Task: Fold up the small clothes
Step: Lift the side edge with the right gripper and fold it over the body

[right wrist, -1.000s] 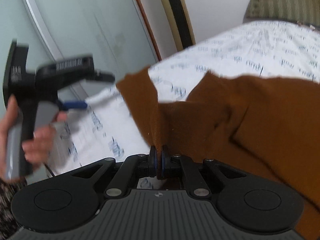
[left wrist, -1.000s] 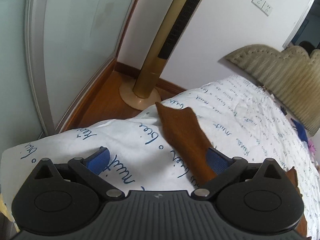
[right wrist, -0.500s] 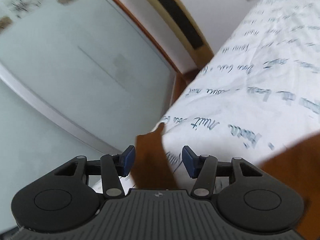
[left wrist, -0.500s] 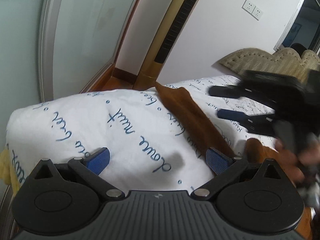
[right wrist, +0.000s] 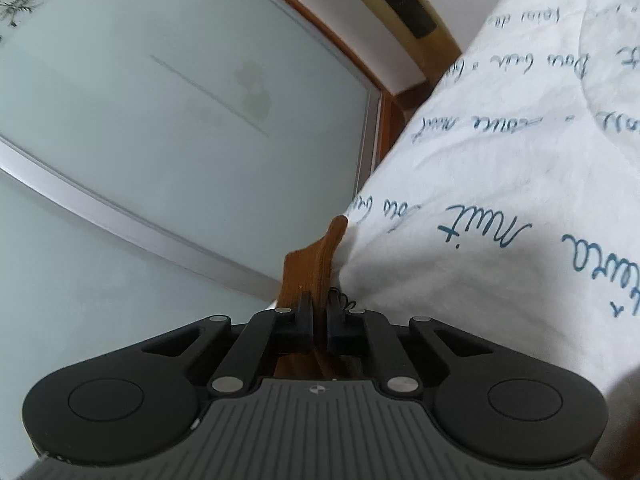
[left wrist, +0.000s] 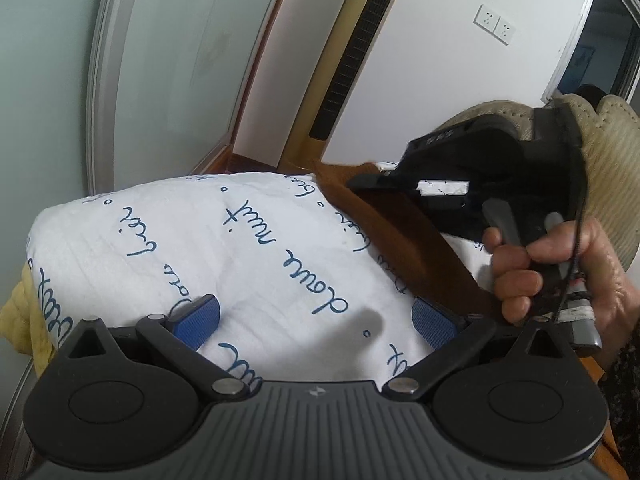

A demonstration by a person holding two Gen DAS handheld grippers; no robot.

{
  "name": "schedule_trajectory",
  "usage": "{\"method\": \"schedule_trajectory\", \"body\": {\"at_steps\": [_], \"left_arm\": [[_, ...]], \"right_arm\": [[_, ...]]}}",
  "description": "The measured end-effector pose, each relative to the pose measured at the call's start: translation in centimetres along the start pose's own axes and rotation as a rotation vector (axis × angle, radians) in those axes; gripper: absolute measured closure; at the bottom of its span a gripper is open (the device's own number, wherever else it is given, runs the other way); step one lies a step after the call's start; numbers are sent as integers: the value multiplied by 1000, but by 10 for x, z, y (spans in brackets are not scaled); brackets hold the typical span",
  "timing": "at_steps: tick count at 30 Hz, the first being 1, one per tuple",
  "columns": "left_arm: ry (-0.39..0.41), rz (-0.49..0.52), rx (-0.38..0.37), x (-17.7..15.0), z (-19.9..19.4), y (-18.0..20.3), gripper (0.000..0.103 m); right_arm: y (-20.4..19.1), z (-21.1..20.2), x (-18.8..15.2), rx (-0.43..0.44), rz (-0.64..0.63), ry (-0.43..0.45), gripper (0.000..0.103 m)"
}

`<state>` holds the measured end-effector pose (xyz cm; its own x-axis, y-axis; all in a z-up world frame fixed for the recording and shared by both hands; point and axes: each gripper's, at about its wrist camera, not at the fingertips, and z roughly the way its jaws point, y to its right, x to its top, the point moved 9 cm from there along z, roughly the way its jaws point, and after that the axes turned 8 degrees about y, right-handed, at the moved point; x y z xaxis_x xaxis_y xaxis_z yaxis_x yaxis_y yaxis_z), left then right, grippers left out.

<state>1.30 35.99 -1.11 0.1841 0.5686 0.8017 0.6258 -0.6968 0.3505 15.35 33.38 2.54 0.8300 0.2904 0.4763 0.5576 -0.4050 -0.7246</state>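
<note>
A brown garment (left wrist: 404,232) lies as a long strip on the white bedsheet (left wrist: 224,248) with blue script. My left gripper (left wrist: 316,322) is open and empty, just above the sheet, its right pad beside the strip. My right gripper (right wrist: 319,318) is shut on the far end of the brown garment (right wrist: 316,256) at the bed's corner. In the left wrist view the right gripper (left wrist: 472,188) and the hand holding it sit over the strip's far end.
A gold tower fan (left wrist: 348,68) stands beyond the bed corner. A glass sliding door (right wrist: 160,92) is close on the left. A beige padded headboard (left wrist: 608,152) is at the right. Yellow bedding (left wrist: 20,312) shows under the sheet's left edge.
My right gripper let go of the garment, moved to its far end at the bed corner and shut on it there. My left gripper stayed open and drew back slightly.
</note>
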Motion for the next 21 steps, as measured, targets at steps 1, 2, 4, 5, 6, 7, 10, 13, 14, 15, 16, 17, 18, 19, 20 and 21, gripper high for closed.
{"method": "schedule_trajectory", "body": {"at_steps": [1, 2, 4, 5, 6, 7, 10, 13, 14, 15, 16, 17, 18, 19, 20, 21], "left_arm": [[-3, -1, -7, -1, 0, 1, 0], [-5, -2, -15, -1, -1, 3, 0], [-12, 1, -44, -2, -5, 10, 0], [-19, 9, -73, -3, -7, 16, 0], [-29, 19, -110, -5, -9, 24, 0], [-41, 26, -145, -8, -11, 32, 0], [-65, 80, -234, -21, -15, 64, 0], [-73, 145, -282, -31, -14, 99, 0], [-78, 153, -295, -35, -12, 110, 0], [-91, 162, -303, -39, -9, 121, 0], [-96, 174, -306, -43, -7, 129, 0], [-97, 177, -288, -47, -2, 135, 0], [-105, 177, -257, -50, 4, 140, 0], [-110, 179, -252, -53, 8, 147, 0], [-108, 178, -259, -55, 11, 153, 0], [-106, 175, -248, -58, 16, 158, 0]], "right_arm": [[-4, -9, -1, 9, -10, 21, 92], [-7, -18, 0, 13, -15, 40, 92], [-11, -40, 8, 30, -18, 87, 92], [-14, -53, 10, 38, -21, 111, 92], [-16, -66, 16, 47, -25, 134, 92], [-18, -79, 20, 57, -29, 157, 92], [-21, -122, 30, 76, -33, 237, 92], [-22, -162, 40, 77, -33, 316, 92], [-22, -177, 40, 78, -34, 342, 92], [-20, -191, 41, 71, -37, 369, 92], [-19, -205, 39, 67, -37, 396, 92], [-18, -220, 39, 70, -33, 423, 92], [-14, -230, 44, 69, -29, 448, 92], [-11, -239, 44, 59, -31, 475, 92], [-8, -253, 43, 57, -29, 503, 92], [-6, -265, 42, 61, -20, 532, 92]]}}
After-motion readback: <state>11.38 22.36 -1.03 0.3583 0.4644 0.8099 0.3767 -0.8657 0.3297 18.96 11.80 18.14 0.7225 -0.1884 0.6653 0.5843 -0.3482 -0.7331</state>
